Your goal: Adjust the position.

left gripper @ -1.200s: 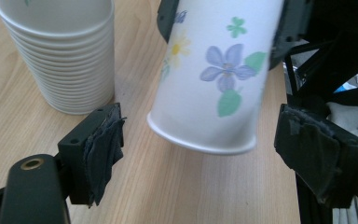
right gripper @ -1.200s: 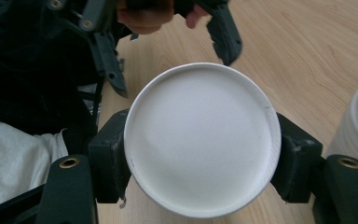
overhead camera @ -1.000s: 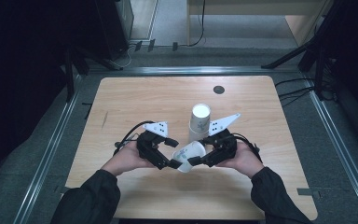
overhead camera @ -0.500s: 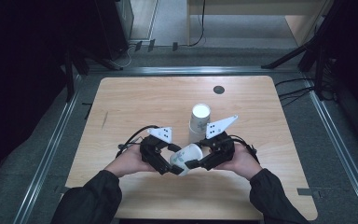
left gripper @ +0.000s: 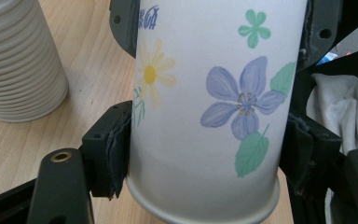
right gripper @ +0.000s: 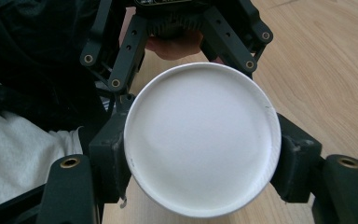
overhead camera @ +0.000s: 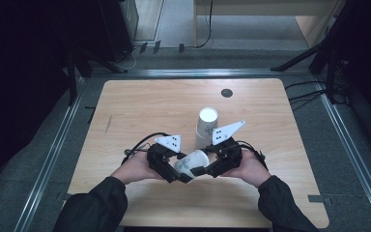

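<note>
While both grippers meet low over near table point(overhead camera: 140, 101) edge, flowered paper cup point(overhead camera: 192, 162) lies sideways between them, off wood. Left gripper point(overhead camera: 178, 170): jaws just been closing, pads now pressed on cup wall near rim, cup point(left gripper: 205, 112) squarely between. Right gripper point(overhead camera: 204, 170): clamped on cup's closed base end point(right gripper: 200, 140), pads either side. Stack of cups point(overhead camera: 206, 126) stands upside down just behind, apart. Cup likely light, thin-walled, crushable, a bit slick; best held gently near stiff rolled rim or base, not mid-wall.
</note>
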`<state>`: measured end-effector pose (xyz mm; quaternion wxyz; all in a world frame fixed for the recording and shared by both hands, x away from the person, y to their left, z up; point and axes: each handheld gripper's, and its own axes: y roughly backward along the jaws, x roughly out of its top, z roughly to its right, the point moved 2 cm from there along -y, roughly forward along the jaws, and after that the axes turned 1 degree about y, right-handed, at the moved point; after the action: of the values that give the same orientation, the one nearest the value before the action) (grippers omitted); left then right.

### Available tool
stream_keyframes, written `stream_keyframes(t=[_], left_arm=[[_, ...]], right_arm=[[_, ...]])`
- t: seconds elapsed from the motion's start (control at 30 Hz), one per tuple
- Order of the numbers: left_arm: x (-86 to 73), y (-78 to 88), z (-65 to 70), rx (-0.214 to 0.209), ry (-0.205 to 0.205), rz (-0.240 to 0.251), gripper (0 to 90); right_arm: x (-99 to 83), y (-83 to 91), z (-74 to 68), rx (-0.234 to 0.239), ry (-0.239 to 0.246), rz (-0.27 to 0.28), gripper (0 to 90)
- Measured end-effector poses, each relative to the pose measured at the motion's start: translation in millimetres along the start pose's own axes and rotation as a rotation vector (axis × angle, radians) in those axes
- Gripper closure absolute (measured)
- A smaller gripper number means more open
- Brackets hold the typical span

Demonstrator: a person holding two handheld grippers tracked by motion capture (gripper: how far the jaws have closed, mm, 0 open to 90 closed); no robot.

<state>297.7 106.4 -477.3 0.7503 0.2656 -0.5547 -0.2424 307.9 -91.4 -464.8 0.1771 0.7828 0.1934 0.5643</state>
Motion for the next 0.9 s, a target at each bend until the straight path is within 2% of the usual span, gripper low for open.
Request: stream_keyframes(t=[0.3,0.5,0.6,0.73,0.9], left_arm=[[-0.5,2.3,-0.9,-0.002,0.009,0.002,29.6],[-1.0,5.1,-1.2,-0.005,0.009,0.000,30.3],[0.0,8.3,-0.4,0.021,-0.011,-0.020,30.2],[0.9,15.8,-0.9,0.043,-0.018,-0.045,29.9],[3.3,24.4,-4.4,0.084,-0.033,-0.087,29.6]], right_arm=[[0.9,0.6,-1.1,-0.013,-0.003,-0.003,33.5],[-0.2,0.7,0.1,-0.026,-0.001,-0.005,27.5],[-1.0,3.5,0.0,-0.041,-0.005,-0.011,26.3],[-4.8,10.4,-0.7,-0.069,0.004,-0.002,25.3],[-12.7,16.1,0.0,-0.146,0.015,0.001,28.8]])
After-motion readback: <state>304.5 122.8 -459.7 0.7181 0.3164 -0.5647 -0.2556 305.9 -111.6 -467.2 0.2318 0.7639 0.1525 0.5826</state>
